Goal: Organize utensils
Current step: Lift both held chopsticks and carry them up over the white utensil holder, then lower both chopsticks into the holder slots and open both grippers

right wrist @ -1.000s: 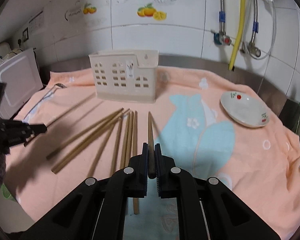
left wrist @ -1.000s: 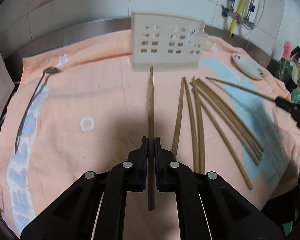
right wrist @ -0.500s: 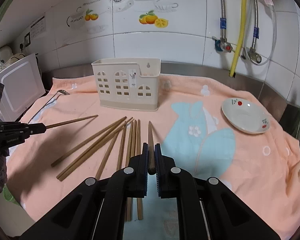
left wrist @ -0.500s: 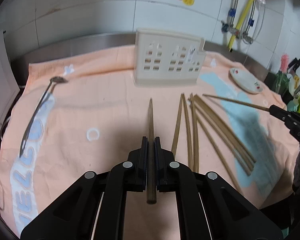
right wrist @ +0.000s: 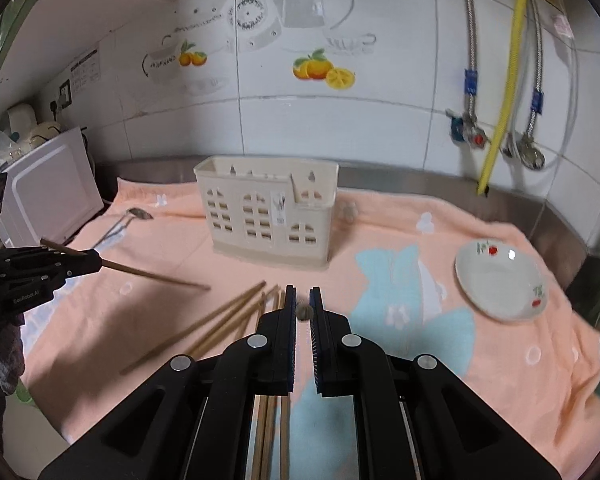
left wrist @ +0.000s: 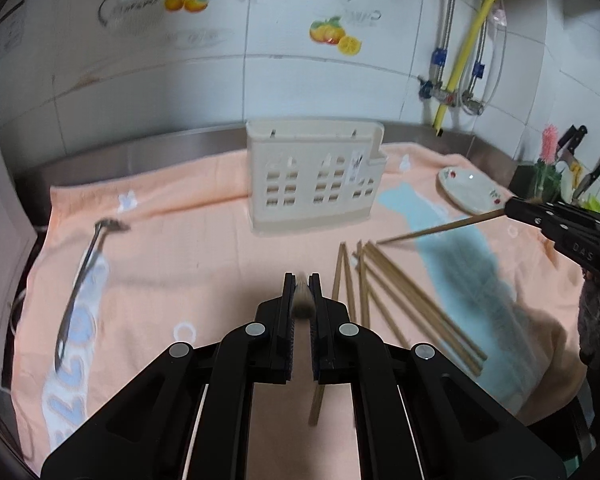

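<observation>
Covering the counter, a peach towel (right wrist: pixel 480 240) is seen, on which a cream utensil caddy (right wrist: pixel 268 216) stands upright near the wall and loose chopsticks (left wrist: pixel 404 300) are spread in front of it. One chopstick (right wrist: pixel 152 274) is clamped in the left gripper (left wrist: pixel 302 296) and another chopstick (left wrist: pixel 440 230) in the right gripper (right wrist: pixel 303 308), both above the towel. A spoon (left wrist: pixel 80 280) is laid at the left side.

The chopstick (left wrist: pixel 302 307) in the left gripper (left wrist: pixel 302 280) is showing only as a blurred stub, so its length is not readable. The loose chopsticks (right wrist: pixel 236 316) in front of the holder (right wrist: pixel 268 216) are passing behind the right gripper (right wrist: pixel 302 292), their count unclear. The spoon (left wrist: pixel 80 280) left of the holder is smearing. The knives (left wrist: pixel 580 148) far right are running out of frame.
</observation>
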`<state>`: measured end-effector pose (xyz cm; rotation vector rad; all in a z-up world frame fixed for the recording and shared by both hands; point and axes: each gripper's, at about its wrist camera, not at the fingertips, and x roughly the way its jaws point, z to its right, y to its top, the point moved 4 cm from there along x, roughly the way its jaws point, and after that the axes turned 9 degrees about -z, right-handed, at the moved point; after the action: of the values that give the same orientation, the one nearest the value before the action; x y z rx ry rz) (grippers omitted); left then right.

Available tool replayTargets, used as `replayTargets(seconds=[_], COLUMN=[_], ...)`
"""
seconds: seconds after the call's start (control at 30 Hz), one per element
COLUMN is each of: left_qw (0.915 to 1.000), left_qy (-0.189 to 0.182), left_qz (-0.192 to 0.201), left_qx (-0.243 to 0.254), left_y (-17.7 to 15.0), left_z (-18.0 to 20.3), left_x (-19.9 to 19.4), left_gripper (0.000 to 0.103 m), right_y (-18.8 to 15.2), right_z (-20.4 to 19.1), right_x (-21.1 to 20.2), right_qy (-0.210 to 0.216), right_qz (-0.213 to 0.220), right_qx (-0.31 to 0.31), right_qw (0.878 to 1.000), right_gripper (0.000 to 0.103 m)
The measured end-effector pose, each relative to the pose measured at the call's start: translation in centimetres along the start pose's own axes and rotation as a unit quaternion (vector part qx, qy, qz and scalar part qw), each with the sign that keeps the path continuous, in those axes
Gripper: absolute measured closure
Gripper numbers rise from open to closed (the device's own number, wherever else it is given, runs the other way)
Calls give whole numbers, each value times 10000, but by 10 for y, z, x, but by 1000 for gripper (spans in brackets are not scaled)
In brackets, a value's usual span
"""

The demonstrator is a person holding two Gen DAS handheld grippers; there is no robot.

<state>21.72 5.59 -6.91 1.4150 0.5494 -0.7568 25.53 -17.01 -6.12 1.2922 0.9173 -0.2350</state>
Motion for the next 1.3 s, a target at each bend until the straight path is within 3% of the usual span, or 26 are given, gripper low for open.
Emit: replayTargets(seconds=[0.27,0.9,1.1,1.3], left_qw=[9994,9883,9891,9945], left_qy=[40,401,540,323], left_qz=[210,1326,1315,989], left_qx=[276,637,370,-92], left_y=[44,181,205,203], left_z=[12,25,7,-15], left_x=[-16,-82,-62,-19], left_gripper=[98,98,98,98], right_y=[58,167,192,196], right_z=[10,9,8,14], right_x=[-11,-35,-27,-3], right_qy=[46,-8,-62,7], right_qz=[84,627,749,699], right_qx=[-71,-275,-254,-120], right_qw=[9999,9977,9969,9975], right_gripper=[97,97,97,97])
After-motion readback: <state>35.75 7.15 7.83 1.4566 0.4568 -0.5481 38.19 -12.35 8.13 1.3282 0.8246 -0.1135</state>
